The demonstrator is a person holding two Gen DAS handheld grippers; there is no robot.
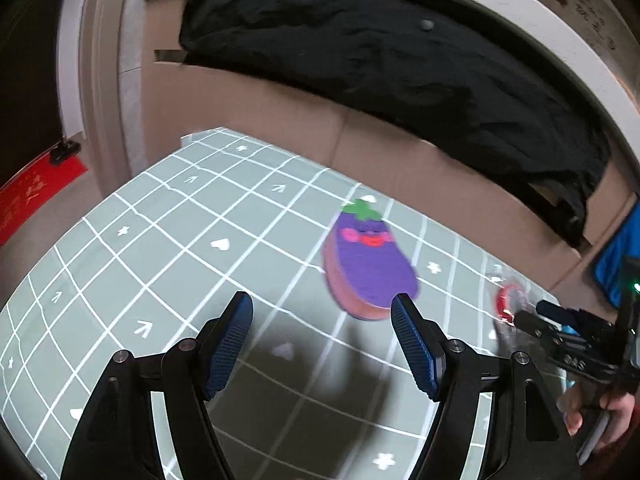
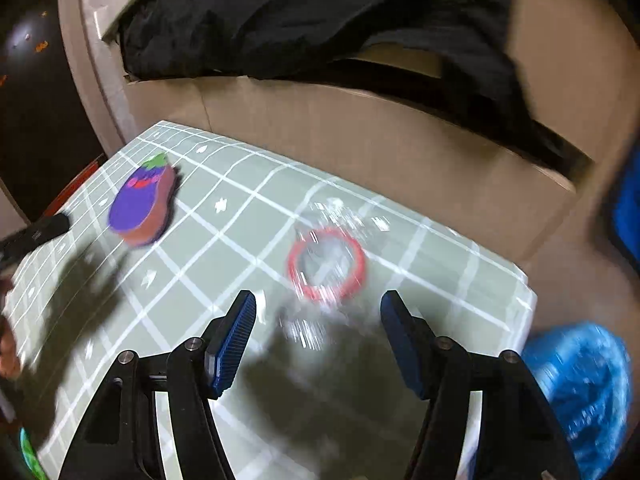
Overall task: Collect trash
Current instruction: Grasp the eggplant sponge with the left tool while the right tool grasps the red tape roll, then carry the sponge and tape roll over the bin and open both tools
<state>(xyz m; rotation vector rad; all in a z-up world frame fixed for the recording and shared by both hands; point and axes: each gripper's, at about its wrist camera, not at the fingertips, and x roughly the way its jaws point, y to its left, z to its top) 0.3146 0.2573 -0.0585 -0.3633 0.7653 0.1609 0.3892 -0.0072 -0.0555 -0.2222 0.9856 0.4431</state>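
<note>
Both grippers spread wide, holding nothing — right gripper (image 2: 318,344) was nearer the clear red-rimmed cup (image 2: 326,264), which lay just ahead between its fingers; left gripper (image 1: 322,344) faced the eggplant sponge (image 1: 370,260).

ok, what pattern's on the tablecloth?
Pale grey-green tablecloth with a white grid plus small white hearts, arrows and flowers. Sharpest in the left wrist view.

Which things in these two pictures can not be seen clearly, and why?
- Red-rimmed clear item: motion blur in the right wrist view; what it is stays unclear.
- Same item in the left wrist view: partly hidden behind the right gripper.
- Blue bag: blurred and cut off by the edge.
- Cardboard box contents: covered by black cloth.
</note>
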